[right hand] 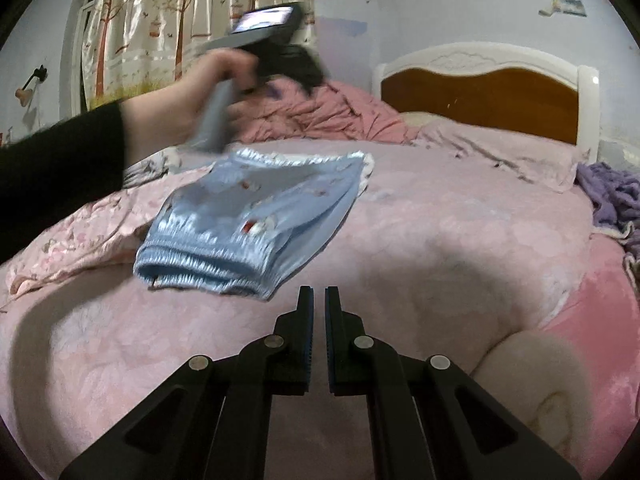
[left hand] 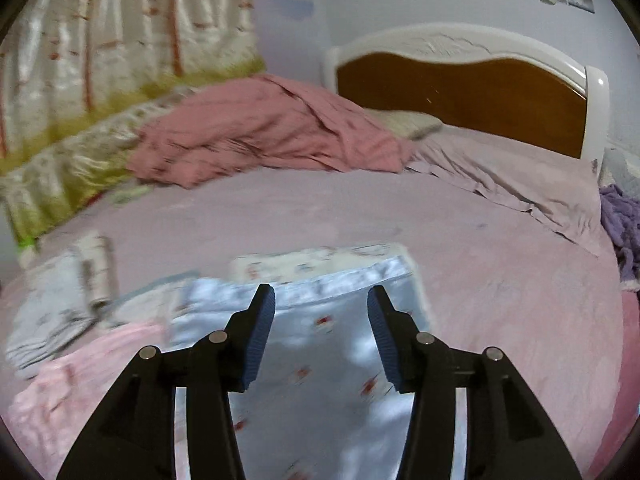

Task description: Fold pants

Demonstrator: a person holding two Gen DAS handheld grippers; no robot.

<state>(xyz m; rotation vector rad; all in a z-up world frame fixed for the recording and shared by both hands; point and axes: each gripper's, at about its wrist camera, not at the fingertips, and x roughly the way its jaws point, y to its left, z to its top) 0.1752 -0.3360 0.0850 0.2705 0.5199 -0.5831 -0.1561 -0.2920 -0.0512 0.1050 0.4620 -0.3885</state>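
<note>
The left tool (left hand: pixel 321 300) stands partly apart, its jaws holding nothing, above the folded light-blue pants (right hand: pixel 256 216) lying on the pink bed (right hand: pixel 460 240). The right tool (right hand: pixel 319 300), pinched narrow and empty, sits just right of the pants' elastic waistband.

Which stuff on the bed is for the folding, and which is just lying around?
For the job:
- blue pants
- left hand-held gripper, open
- right hand-held gripper, shut

Just lying about:
- rumpled pink blanket
- purple cloth
- pillow
- folded clothes
</note>
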